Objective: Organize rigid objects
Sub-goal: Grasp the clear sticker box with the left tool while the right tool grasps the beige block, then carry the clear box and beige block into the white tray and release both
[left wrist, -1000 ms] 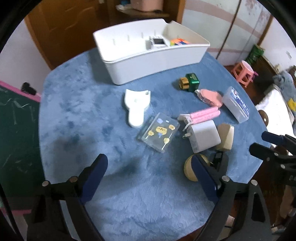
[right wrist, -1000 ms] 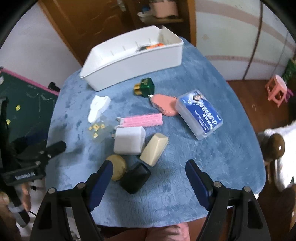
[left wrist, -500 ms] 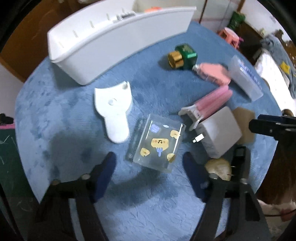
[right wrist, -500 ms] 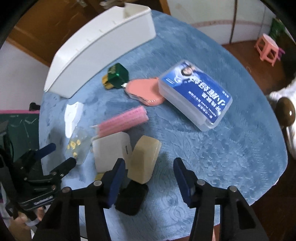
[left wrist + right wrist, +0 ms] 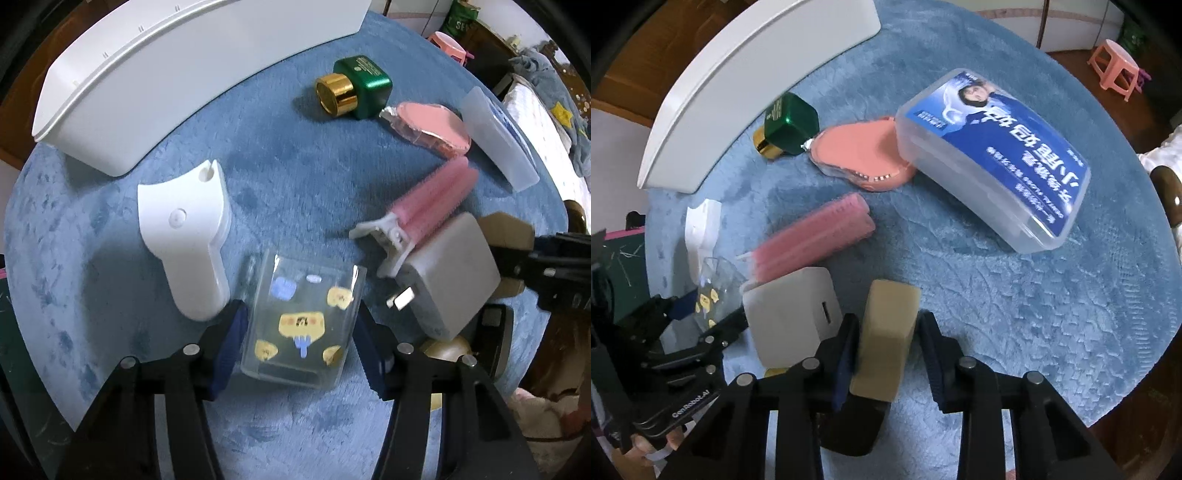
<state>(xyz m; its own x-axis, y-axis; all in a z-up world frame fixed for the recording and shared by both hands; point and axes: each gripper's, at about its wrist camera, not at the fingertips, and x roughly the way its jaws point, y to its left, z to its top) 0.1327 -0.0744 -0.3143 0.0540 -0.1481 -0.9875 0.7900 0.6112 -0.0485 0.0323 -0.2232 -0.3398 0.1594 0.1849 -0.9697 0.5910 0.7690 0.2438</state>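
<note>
A clear plastic box with yellow stickers (image 5: 301, 325) lies on the blue table between the fingers of my left gripper (image 5: 299, 343), which is open around it with small gaps on both sides. My right gripper (image 5: 886, 354) is open around a beige block (image 5: 886, 343); its left finger touches the block and a gap remains at the right finger. The white bin (image 5: 177, 74) stands at the back, also in the right wrist view (image 5: 746, 85).
Around lie a white scraper (image 5: 184, 236), a white charger (image 5: 447, 280), a pink roller clip (image 5: 428, 206), a green gold-capped bottle (image 5: 354, 88), a pink pouch (image 5: 864, 155), a blue-labelled floss box (image 5: 997, 155) and a black object (image 5: 849, 428) under the beige block.
Both grippers have moved forward and down. The left one now straddles the clear sticker box, the right one straddles the beige block, and both jaws have narrowed.
</note>
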